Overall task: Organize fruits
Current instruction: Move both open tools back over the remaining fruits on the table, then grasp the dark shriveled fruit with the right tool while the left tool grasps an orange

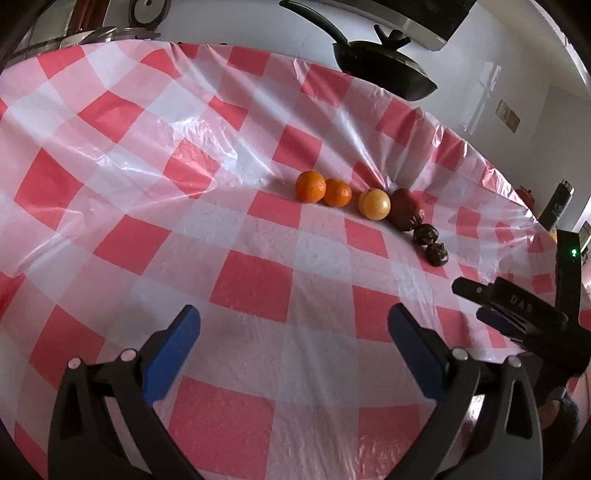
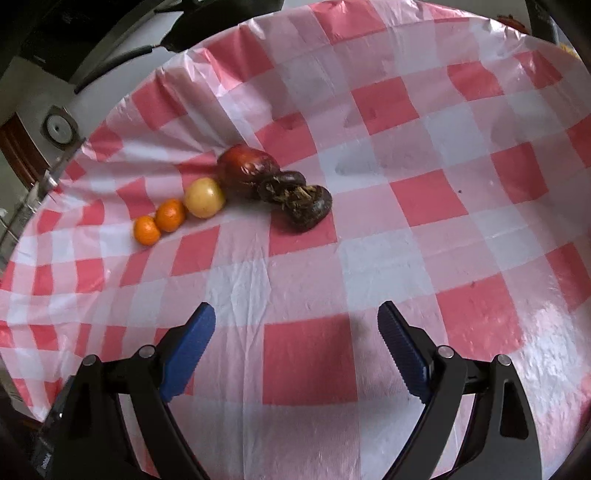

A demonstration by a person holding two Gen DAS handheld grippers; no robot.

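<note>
The fruits lie in one row on the red-and-white checked tablecloth (image 1: 255,280): two small oranges (image 1: 310,186) (image 1: 337,192), a yellow round fruit (image 1: 374,204), a dark red fruit (image 1: 405,209), then two dark shrivelled fruits (image 1: 426,234) (image 1: 437,254). The right wrist view shows the same row, oranges (image 2: 147,230) (image 2: 170,215) at its left end, the yellow fruit (image 2: 204,197), the red fruit (image 2: 245,168) and the dark fruits (image 2: 308,206). My left gripper (image 1: 293,326) is open and empty, well short of the row. My right gripper (image 2: 296,323) is open and empty too; in the left view it shows at the right edge (image 1: 476,301).
A black frying pan with a lid (image 1: 384,70) sits past the table's far edge. Metal pot lids (image 1: 96,35) stand at the far left. A dark bottle (image 1: 557,206) stands beyond the right rim. The plastic cloth is wrinkled and rides up along the far edge.
</note>
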